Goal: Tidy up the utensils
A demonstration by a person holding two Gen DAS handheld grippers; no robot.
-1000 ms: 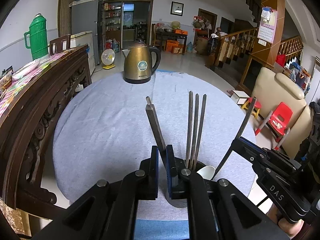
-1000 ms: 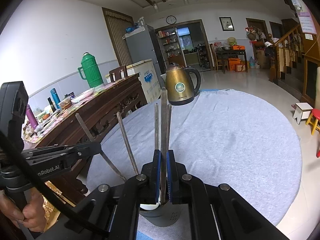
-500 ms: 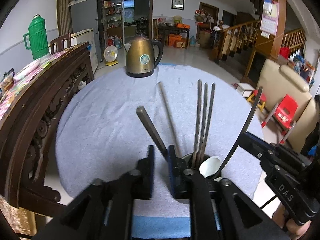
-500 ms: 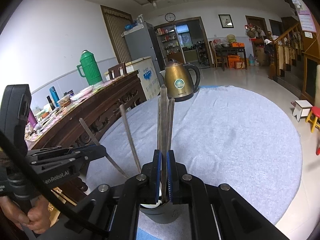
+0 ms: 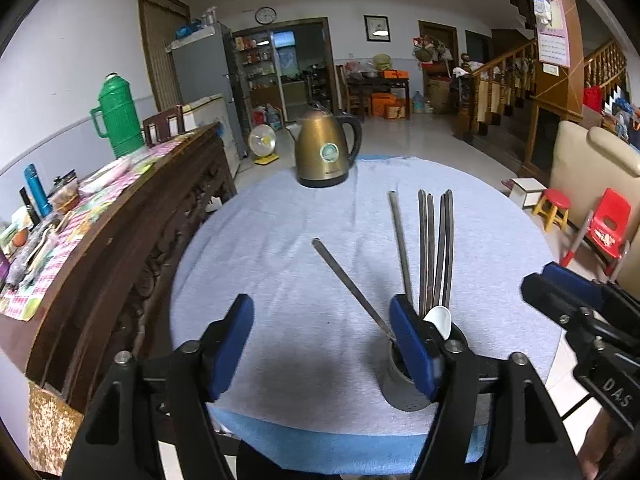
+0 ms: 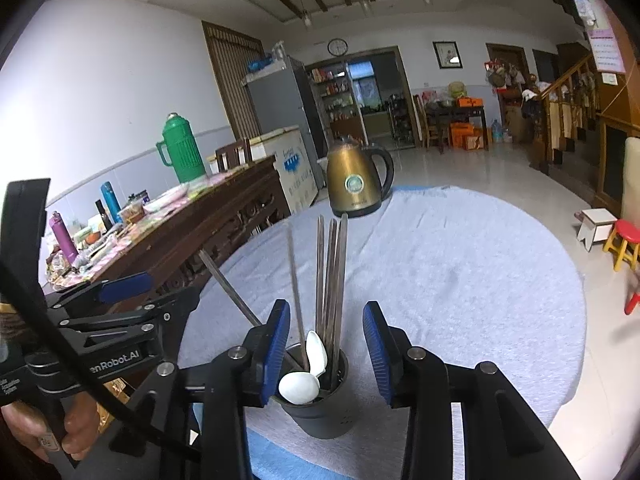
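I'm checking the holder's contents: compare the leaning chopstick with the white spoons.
The leaning chopstick is thin, long, dark metal; the white spoons are short, broad and glossy. The chopstick tilts far left, rising well above the holder, whereas the spoons sit low at its rim, bowls up. Both stand in that dark holder, gripped by neither the left gripper nor the right gripper.

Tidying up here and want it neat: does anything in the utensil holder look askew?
One chopstick leans far out to the left, while the other chopsticks in the holder stand nearly upright.
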